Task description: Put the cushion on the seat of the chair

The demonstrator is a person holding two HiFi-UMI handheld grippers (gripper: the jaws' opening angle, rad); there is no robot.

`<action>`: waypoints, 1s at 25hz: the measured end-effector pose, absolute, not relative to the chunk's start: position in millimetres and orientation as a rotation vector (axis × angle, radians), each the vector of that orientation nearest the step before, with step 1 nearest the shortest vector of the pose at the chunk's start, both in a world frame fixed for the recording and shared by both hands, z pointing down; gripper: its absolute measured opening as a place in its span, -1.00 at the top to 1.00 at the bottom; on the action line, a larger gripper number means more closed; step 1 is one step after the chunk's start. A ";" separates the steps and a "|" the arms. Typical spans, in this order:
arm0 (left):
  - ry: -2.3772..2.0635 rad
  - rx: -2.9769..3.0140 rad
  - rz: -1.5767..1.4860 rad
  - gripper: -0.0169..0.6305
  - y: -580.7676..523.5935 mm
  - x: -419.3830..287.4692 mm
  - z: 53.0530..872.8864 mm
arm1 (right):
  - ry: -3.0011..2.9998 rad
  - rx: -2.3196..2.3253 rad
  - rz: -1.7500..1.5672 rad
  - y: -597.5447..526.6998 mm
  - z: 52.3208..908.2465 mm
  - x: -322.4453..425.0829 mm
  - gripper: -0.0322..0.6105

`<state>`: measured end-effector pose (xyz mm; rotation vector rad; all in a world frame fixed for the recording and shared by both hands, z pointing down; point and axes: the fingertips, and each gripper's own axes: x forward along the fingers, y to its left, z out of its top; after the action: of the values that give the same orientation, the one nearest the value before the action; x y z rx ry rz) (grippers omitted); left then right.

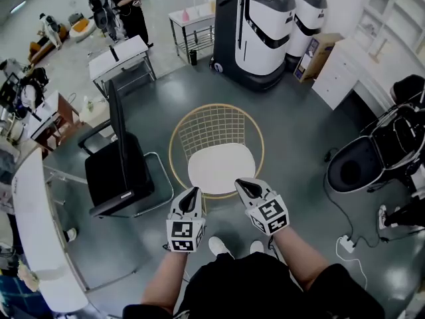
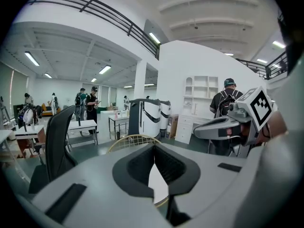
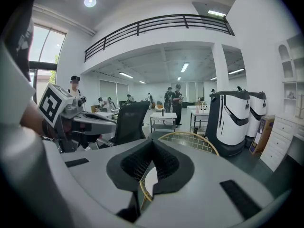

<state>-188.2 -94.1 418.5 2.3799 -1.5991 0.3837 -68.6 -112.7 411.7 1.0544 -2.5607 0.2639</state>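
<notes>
Lying inside the rim of the chair [image 1: 214, 126], the cushion [image 1: 221, 168].

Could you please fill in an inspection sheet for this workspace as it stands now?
Surface: glossy grey floor, bare around the chair.
Job's things: round white cushion lies flat on the seat of the gold wire chair.
Clutter: black office chair stands close at the wire chair's left.
Grippers: left gripper and right gripper are both shut and empty, held above the chair's front edge.
Cables: black cable runs over the floor to a white power strip at the right.
Surroundings: two white and dark grey machines behind the chair; white tables and people farther back.
</notes>
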 end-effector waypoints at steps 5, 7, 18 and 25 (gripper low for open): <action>-1.619 2.365 0.384 0.89 -67.1 -163.8 414.4 | -2.584 1.035 0.270 -84.4 407.1 -45.4 0.86; -1.623 2.352 0.380 0.89 -57.8 -149.6 412.1 | -2.596 1.020 0.280 -76.2 404.2 -34.0 0.86; -1.660 2.269 0.363 0.89 3.6 -65.6 415.2 | -2.658 0.921 0.302 -25.3 400.5 34.9 0.86; -1.692 2.240 0.364 0.89 26.7 -38.7 414.3 | -2.691 0.879 0.313 -7.0 400.9 54.9 0.86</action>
<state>-38.7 26.7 414.3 2.2402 -1.6922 0.3644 54.9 -7.0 400.9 0.8794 -2.6909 0.3132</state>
